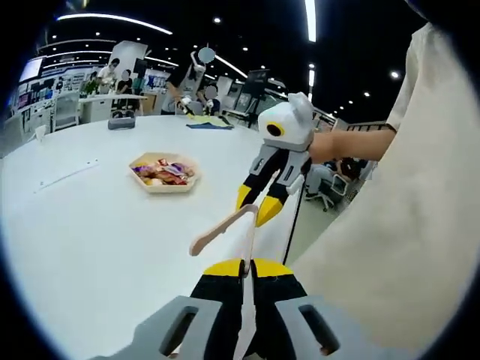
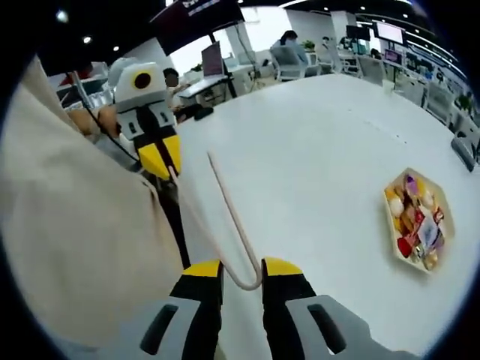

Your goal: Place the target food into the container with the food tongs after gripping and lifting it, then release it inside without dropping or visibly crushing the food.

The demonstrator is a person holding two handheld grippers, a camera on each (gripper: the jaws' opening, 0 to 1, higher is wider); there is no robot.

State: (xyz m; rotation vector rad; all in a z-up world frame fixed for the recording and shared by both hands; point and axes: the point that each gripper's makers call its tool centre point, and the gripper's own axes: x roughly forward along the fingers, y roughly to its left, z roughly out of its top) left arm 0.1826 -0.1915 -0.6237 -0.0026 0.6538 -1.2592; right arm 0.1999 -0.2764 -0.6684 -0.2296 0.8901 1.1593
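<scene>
We've got a big white tabletop [image 1: 90, 240] here, with the tray [image 2: 444, 196] of wrapped snacks sitting well away from us. The tongs [image 2: 229, 225] are up in the air between both tools. Our right hand-held gripper [image 2: 241, 271] pinches the tongs' bend, and our left hand-held gripper [image 2: 171, 166] is closed on one arm's tip. Honestly, the risk we see: two grips on a springy tool could twist it loose before we ever reach the food.

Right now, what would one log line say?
tongs held up by both grippers | left gripper shut on one arm | right gripper shut on bend | food tray on table, apart
</scene>
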